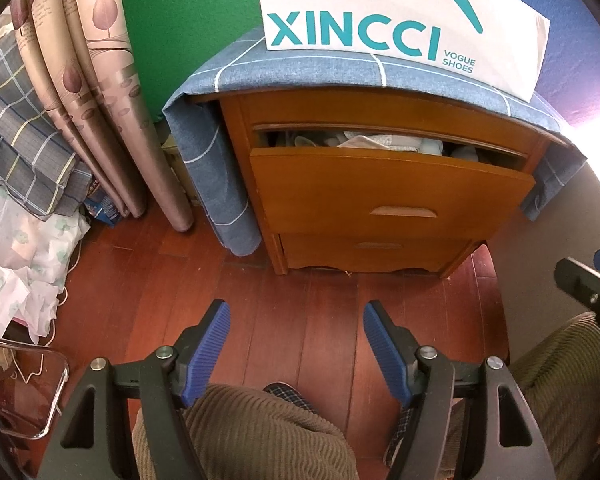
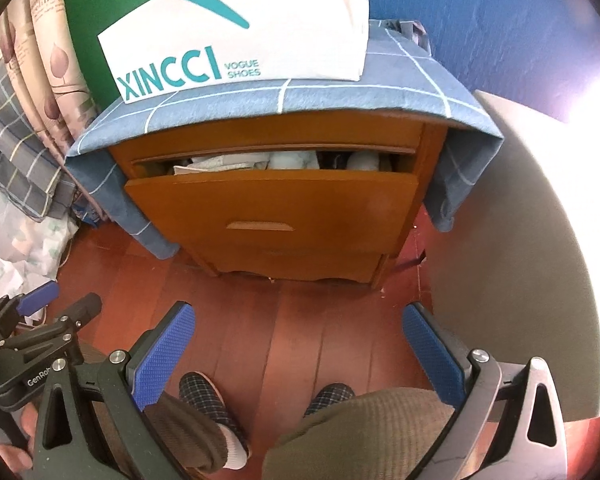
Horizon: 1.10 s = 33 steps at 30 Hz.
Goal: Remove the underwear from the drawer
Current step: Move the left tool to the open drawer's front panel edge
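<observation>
Lying bunched in the part-open upper wooden drawer (image 1: 392,196), the pale folded underwear (image 2: 236,162) is judged light and limp (best pinched on a raised fold). Left gripper (image 1: 296,344) and right gripper (image 2: 300,348) are held wide, empty, well short of it.

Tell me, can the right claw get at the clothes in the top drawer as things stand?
Probably not yet. The right claw is open and the floor ahead of it is clear, but the top drawer is only ajar. The clothes show through a narrow slot under the cabinet top, likely too tight until it is pulled out further.
</observation>
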Each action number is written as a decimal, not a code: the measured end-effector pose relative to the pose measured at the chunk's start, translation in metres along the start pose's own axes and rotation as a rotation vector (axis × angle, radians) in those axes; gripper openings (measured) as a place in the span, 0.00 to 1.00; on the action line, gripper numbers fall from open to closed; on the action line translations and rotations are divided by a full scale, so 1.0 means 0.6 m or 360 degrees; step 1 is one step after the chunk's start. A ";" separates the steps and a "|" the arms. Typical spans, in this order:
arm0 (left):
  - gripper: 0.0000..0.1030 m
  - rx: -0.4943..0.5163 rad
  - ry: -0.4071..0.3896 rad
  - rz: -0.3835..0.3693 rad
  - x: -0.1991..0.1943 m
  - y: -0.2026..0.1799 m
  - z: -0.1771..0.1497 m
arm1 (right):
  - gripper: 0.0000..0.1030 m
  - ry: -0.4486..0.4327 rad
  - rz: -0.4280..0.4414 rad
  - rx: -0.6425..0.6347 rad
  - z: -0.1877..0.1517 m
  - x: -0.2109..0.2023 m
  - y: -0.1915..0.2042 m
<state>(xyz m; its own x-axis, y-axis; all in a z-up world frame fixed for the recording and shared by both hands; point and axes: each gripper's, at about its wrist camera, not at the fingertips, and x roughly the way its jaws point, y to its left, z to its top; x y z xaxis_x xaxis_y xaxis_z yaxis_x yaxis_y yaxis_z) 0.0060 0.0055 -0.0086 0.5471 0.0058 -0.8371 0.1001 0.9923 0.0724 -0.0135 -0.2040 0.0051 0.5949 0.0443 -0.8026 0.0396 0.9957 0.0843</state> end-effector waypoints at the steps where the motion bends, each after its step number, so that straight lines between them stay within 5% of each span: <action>1: 0.69 0.0001 0.0000 -0.0005 0.000 0.000 0.001 | 1.00 0.0004 -0.0005 -0.0001 0.002 -0.001 -0.003; 12: 0.69 0.0153 -0.0026 -0.0102 -0.003 -0.015 0.027 | 1.00 0.0041 0.0005 0.0050 0.030 -0.021 -0.049; 24: 0.69 0.0626 -0.0076 -0.0152 0.025 -0.044 0.074 | 1.00 0.0065 0.0002 0.0120 0.026 -0.007 -0.076; 33: 0.69 0.0783 -0.0086 -0.0157 0.056 -0.052 0.104 | 1.00 0.0091 -0.0040 0.0174 0.019 0.001 -0.109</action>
<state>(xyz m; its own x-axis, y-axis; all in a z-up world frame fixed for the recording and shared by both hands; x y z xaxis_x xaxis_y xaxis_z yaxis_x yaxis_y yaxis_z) 0.0731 -0.0329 -0.0055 0.5561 -0.1041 -0.8246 0.5261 0.8121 0.2523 -0.0067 -0.2699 0.0056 0.5459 0.0270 -0.8374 0.1430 0.9818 0.1249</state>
